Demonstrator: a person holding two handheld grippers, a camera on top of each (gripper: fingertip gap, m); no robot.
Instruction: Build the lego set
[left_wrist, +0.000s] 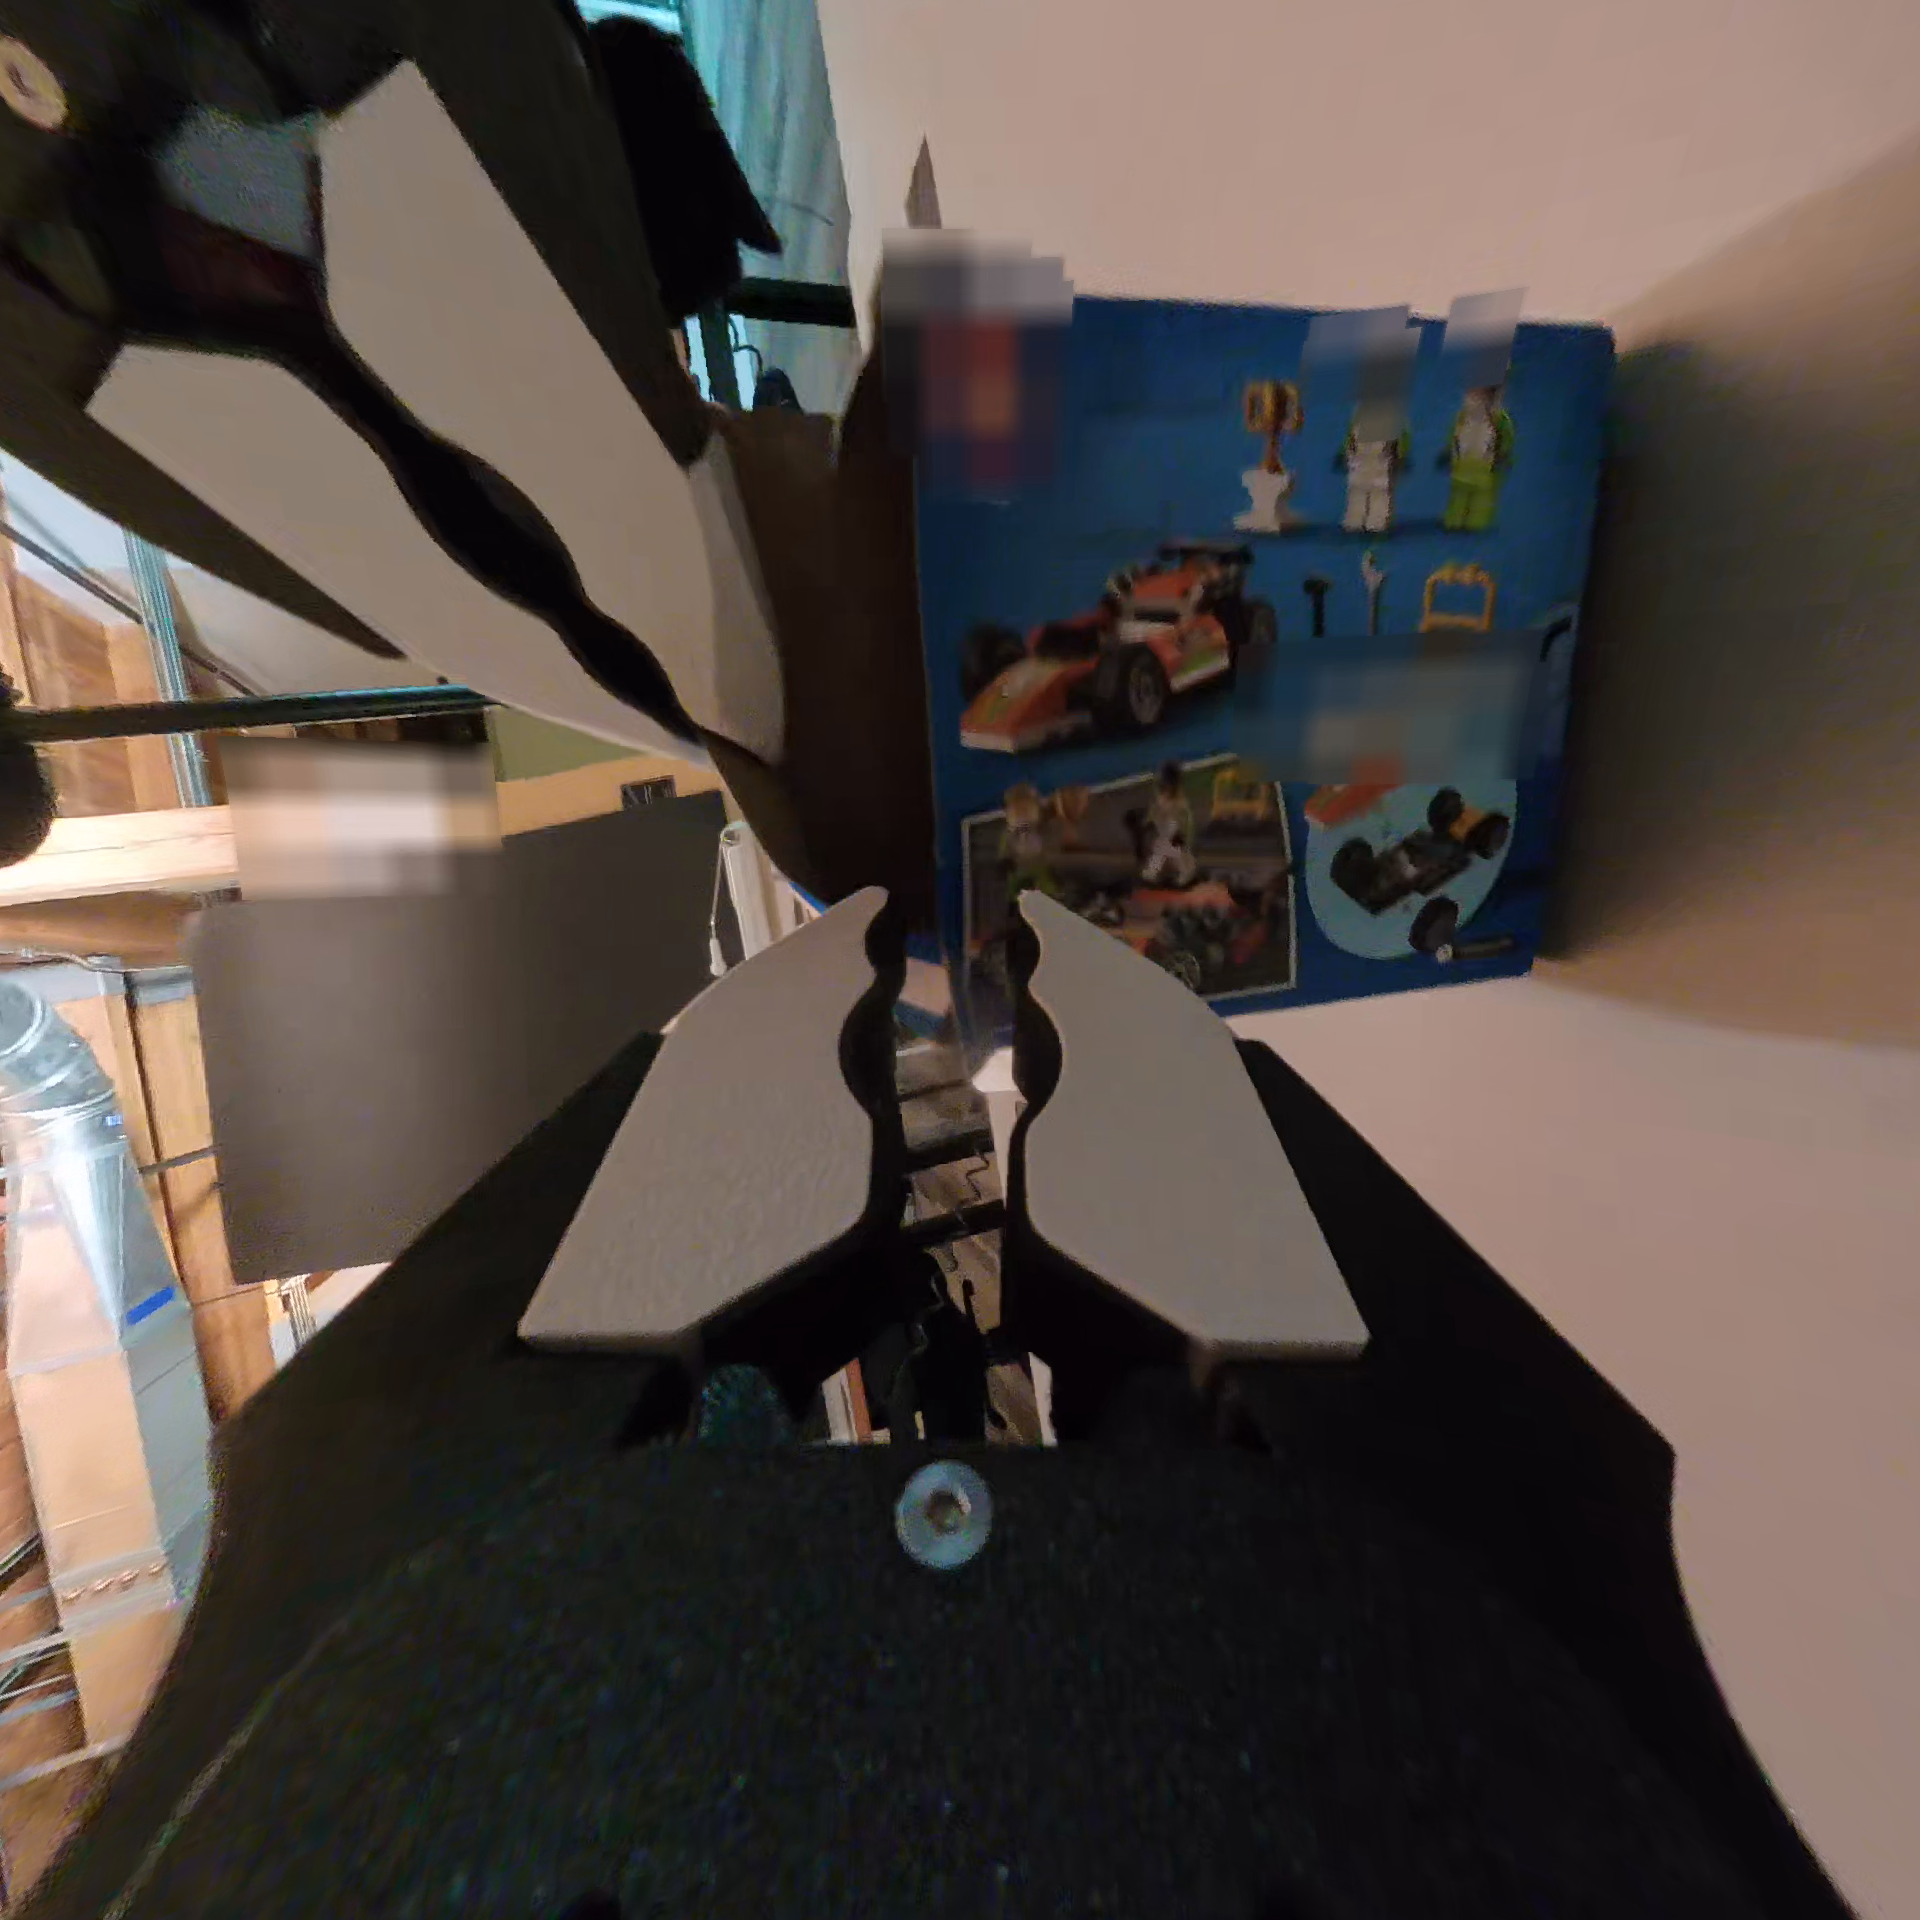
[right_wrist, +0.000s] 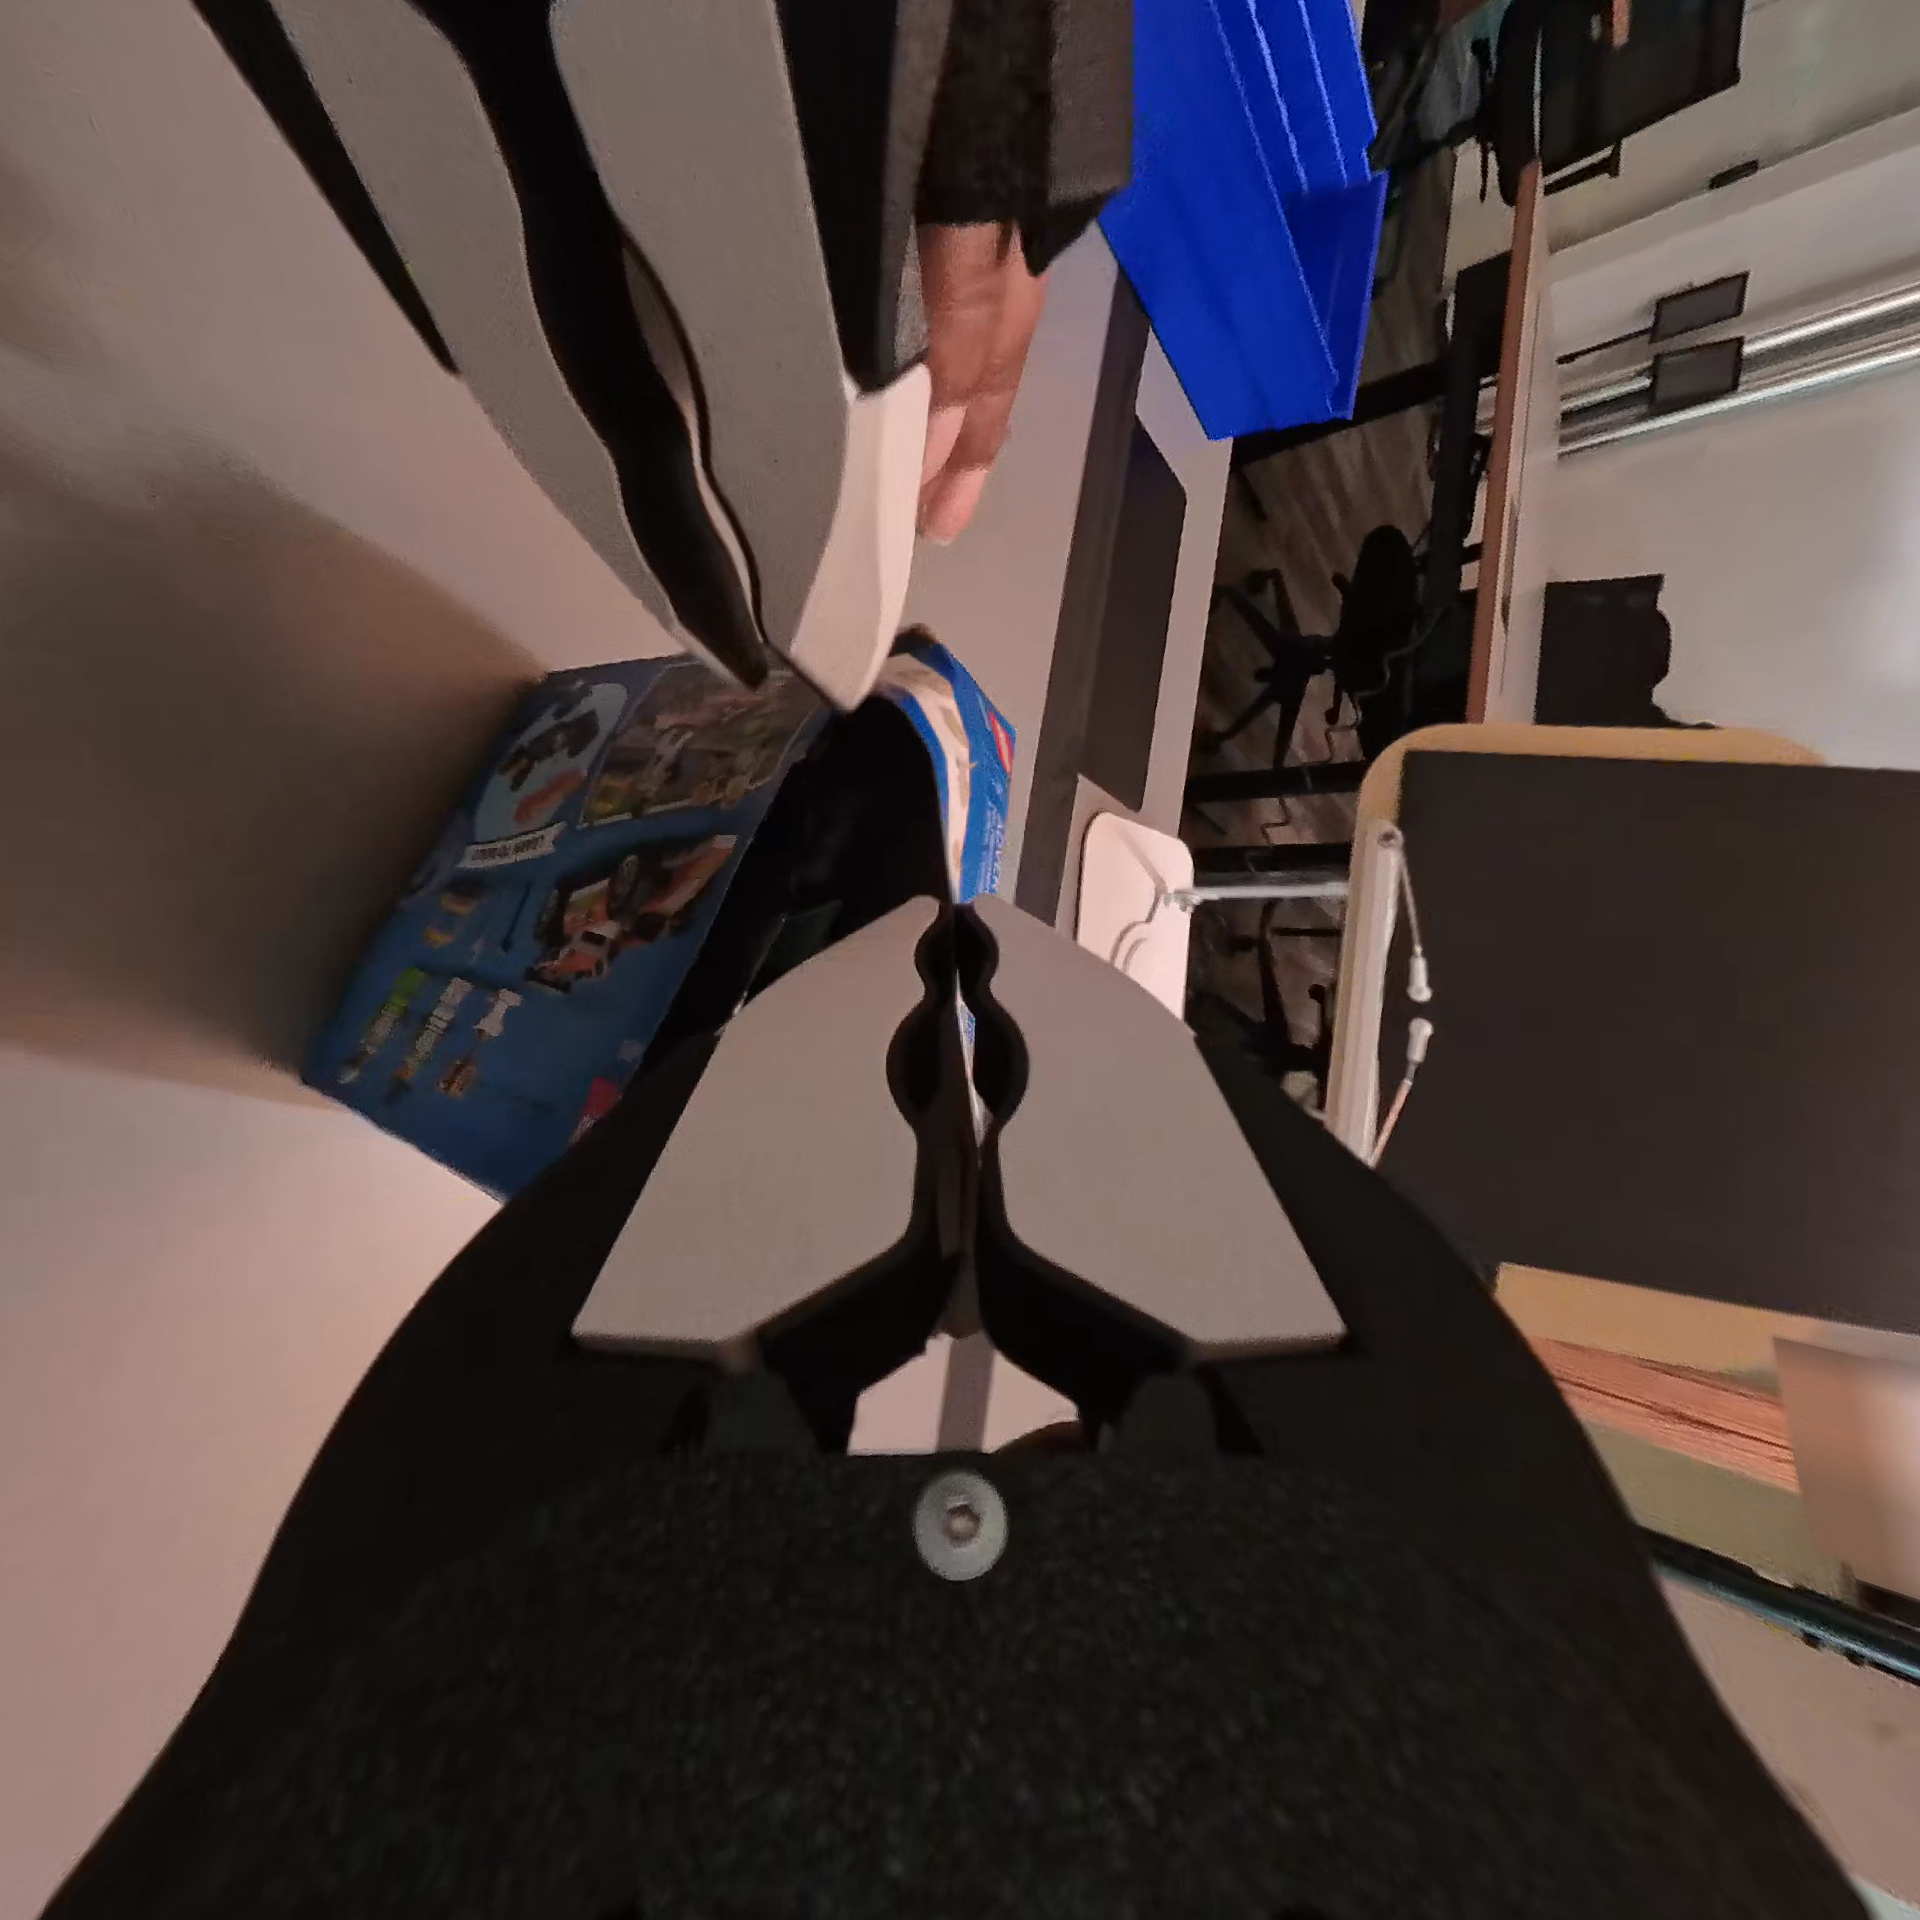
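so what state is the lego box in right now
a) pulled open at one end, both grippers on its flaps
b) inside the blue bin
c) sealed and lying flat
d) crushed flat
a: the lego box gapes dark at its end, with the right gripper and the left gripper each pinching a flap.

Pale, smooth tabletop, bare at the near side. Stack of bright blue plastic bins beyond the table edge. Flat matte black panel with a light rounded frame, beside a white cord. Dark office chairs farther back. Wooden shelving and a shiny silver duct behind.
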